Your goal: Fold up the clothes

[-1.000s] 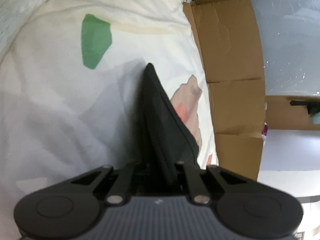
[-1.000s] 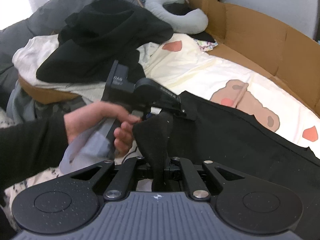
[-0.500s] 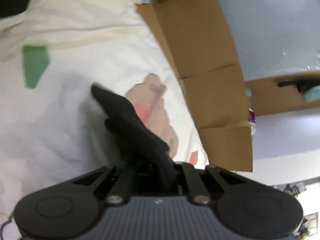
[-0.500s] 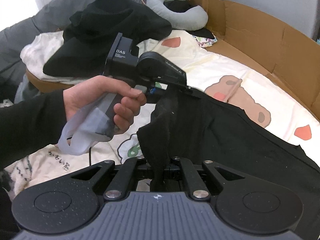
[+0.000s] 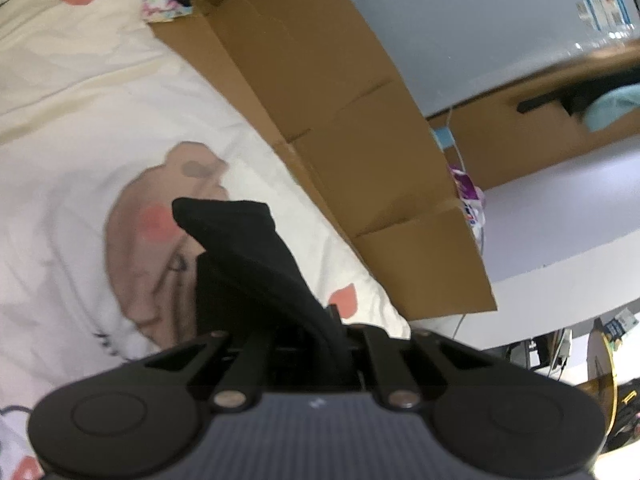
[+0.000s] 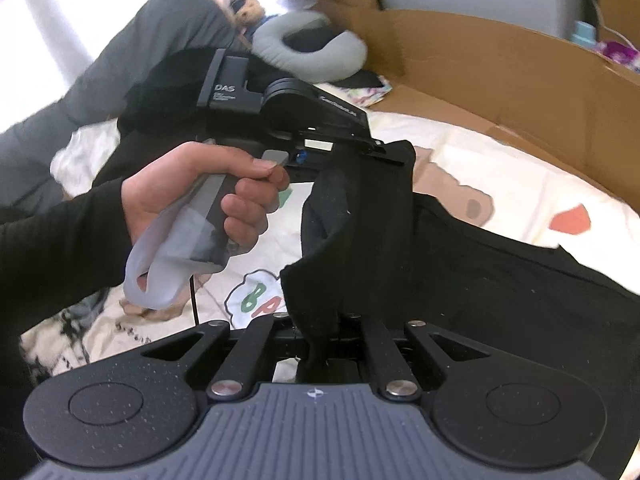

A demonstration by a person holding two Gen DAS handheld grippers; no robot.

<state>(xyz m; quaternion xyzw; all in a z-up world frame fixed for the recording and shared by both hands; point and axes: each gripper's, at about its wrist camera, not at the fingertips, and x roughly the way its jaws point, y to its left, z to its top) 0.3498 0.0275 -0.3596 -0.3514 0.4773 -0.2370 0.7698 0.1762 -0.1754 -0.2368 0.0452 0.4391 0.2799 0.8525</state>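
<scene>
Left side first: the left hand-held gripper, gripped by a hand, pinches one corner of the black garment above the patterned bed sheet. The right hand-held gripper clamps another corner. No fold looks finished; I'd say the first fold is only starting, most cloth lying on the bed. Open sheet at centre frame, but cardboard hems the right edge.
</scene>
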